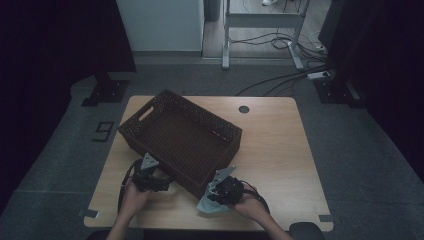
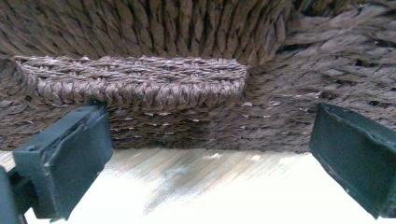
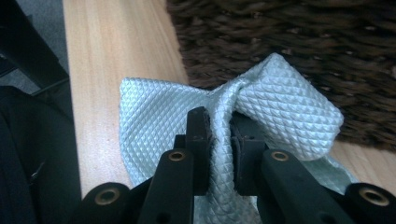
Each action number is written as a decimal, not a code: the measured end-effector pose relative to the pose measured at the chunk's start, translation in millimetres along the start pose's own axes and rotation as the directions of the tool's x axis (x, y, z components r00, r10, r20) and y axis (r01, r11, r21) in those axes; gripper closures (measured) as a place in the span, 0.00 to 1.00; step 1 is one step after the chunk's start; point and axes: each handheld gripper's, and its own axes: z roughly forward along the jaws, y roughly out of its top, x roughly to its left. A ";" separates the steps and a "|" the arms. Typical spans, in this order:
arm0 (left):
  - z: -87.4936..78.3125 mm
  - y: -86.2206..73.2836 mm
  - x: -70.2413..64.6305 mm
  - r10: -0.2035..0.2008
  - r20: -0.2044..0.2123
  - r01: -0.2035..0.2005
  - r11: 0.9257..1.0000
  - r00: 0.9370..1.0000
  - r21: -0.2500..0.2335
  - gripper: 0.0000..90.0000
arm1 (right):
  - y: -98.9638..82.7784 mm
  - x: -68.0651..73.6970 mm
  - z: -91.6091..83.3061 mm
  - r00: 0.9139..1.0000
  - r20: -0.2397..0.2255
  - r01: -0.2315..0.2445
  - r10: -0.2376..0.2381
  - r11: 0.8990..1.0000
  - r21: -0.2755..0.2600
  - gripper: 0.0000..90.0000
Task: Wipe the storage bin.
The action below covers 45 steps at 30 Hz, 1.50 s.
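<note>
While the right gripper (image 3: pixel 219 135) pinches a pale cloth (image 3: pixel 275 100) at the near edge of a wooden table (image 1: pixel 280 145), the scene reads as follows.

Cloth: a light blue-green, diamond-textured rag, bunched in a fold between the right jaws, held just beside the near corner of a woven basket (image 1: pixel 182 137).
Handling: it looks light, soft and limp, likely to drape and sag where unsupported; the quilted weave should give the pads purchase, and a gathered fold, as gripped now, seems the surest place to hold it.
Right jaws: drawn together, clamped on the cloth's fold.
Left gripper (image 1: pixel 146 172): jaws standing wide apart with nothing between them, facing the basket's near wall and its handle opening (image 2: pixel 140 86), low over the tabletop.
Basket: dark brown wicker, rectangular, set at an angle across the table's left half, apparently nothing in it.
Surface: smooth pale wood with a round cable port (image 1: pixel 243 109).
Room: dim, grey carpet, a metal desk frame and trailing cables beyond.
</note>
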 end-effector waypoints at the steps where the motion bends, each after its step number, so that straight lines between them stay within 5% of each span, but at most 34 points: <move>1: 0.1 0.0 0.0 0.000 0.000 0.000 1.000 1.000 -0.001 0.00 | 0.3 0.9 0.4 1.000 0.000 0.002 -0.002 1.000 -0.001 0.88; 13: -0.2 0.1 0.1 0.001 0.001 -0.001 1.000 1.000 0.001 0.00 | 0.9 0.7 -3.6 1.000 0.005 0.018 -0.018 1.000 0.014 0.89; 25: -0.5 0.1 0.4 0.003 -0.001 -0.003 1.000 1.000 0.004 0.00 | -11.0 -30.7 -33.1 0.993 0.104 -0.060 0.062 0.998 -0.018 0.89; 35: -0.3 0.1 0.6 0.003 -0.003 -0.003 1.000 1.000 0.006 0.00 | -26.2 -60.6 -66.3 0.970 0.186 -0.140 0.155 0.986 -0.092 0.89; 42: -0.1 0.1 0.7 0.004 -0.003 -0.004 1.000 1.000 0.006 0.00 | -38.3 -80.1 -84.9 0.943 0.255 -0.184 0.215 0.973 -0.141 0.89; 45: -0.1 0.1 0.6 0.004 -0.005 -0.004 1.000 1.000 0.007 0.00 | -43.9 -88.3 -94.5 0.922 0.294 -0.213 0.253 0.964 -0.161 0.89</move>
